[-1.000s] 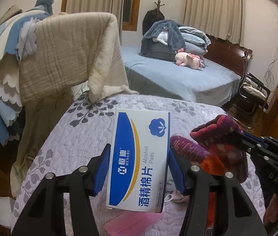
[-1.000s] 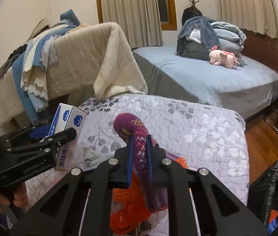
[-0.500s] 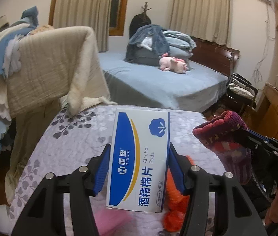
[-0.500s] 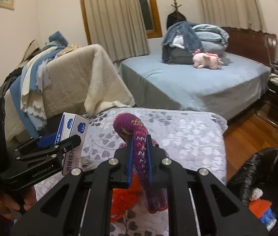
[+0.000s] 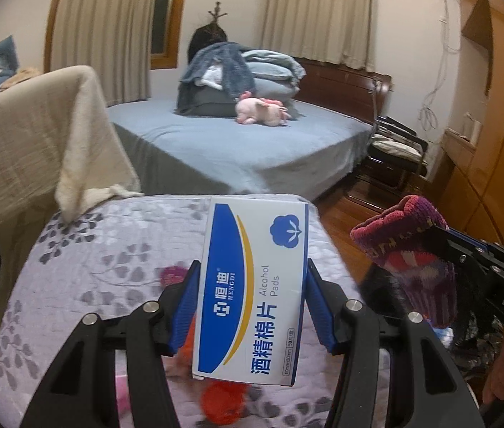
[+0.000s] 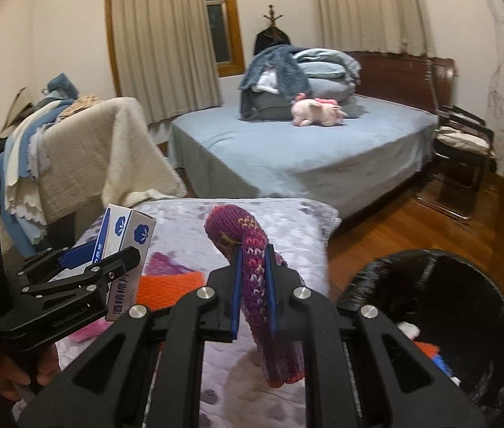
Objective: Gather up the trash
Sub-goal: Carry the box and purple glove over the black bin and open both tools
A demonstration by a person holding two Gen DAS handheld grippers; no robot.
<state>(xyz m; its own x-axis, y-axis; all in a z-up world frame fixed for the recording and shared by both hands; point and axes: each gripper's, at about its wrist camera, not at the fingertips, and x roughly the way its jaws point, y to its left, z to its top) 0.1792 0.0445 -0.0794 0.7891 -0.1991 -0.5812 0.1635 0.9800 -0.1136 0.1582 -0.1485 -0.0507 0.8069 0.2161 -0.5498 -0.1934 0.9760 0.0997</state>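
Black bin (image 6: 430, 306) only in right view.

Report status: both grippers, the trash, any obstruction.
Left gripper shut on alcohol pads box. Right gripper shut on knitted sock. Black trash bag open, path unobstructed.

The alcohol pads box (image 5: 252, 289) stands upright between the fingers of the left gripper (image 5: 252, 303), above the quilted bed (image 5: 102, 249). At its 3 o'clock, the knitted sock (image 6: 255, 285) hangs from the right gripper (image 6: 253, 296). The trash bin (image 6: 466, 285) sits at the sock's 4 o'clock, on the floor beside the quilted bed. At 12 o'clock, behind, lies a second bed (image 6: 305, 157) with a plush toy (image 6: 317, 112) on it.
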